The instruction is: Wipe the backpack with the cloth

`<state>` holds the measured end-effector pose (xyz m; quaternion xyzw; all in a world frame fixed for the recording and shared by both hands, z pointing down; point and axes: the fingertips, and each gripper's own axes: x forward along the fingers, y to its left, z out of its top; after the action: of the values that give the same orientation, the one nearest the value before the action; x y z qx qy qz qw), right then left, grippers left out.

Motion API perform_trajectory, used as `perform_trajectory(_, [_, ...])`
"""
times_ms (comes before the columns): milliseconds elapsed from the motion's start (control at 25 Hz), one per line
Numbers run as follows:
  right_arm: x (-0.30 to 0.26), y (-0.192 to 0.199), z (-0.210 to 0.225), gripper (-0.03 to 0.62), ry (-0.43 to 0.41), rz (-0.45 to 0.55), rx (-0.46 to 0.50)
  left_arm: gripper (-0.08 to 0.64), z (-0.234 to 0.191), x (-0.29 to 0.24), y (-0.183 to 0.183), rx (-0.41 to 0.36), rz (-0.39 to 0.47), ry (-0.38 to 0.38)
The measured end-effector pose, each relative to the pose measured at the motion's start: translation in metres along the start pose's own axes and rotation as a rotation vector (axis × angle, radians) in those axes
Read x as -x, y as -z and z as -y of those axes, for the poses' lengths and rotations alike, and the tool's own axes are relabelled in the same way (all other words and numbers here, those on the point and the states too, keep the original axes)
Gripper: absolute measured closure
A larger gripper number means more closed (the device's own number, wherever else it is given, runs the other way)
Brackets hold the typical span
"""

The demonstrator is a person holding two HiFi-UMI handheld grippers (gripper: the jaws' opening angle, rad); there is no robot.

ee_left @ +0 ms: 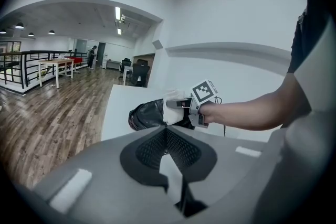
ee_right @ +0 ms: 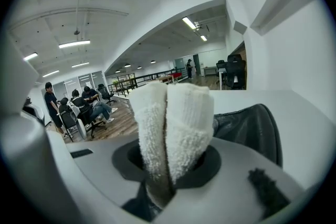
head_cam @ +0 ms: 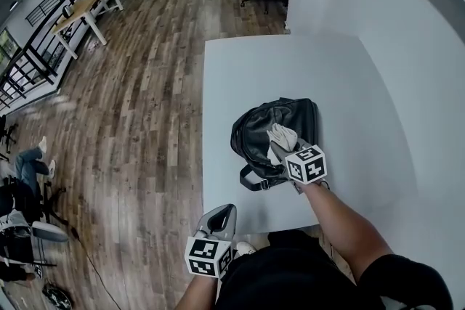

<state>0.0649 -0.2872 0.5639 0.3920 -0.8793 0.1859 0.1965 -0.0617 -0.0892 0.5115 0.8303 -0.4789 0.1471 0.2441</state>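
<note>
Head view: cloth (head_cam: 282, 135) in right claw (head_cam: 279, 149)

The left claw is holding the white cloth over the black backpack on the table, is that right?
No, the right claw is holding the white cloth over the black backpack on the table. The right gripper view shows the cloth pinched between its jaws.
</note>
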Motion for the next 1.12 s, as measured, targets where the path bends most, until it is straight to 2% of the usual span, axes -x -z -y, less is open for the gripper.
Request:
perform_trajectory(720, [0.052, -0.014, 0.024, 0.502, 0.070, 0.070, 0.000, 0.554, 0.027, -0.007, -0.002, -0.068, -0.014, 0.076])
perform_trajectory(1120, [0.081, -0.018, 0.043, 0.502, 0.117, 0.106, -0.014, 0.554, 0.041, -0.012, -0.004, -0.073, -0.008, 0.106])
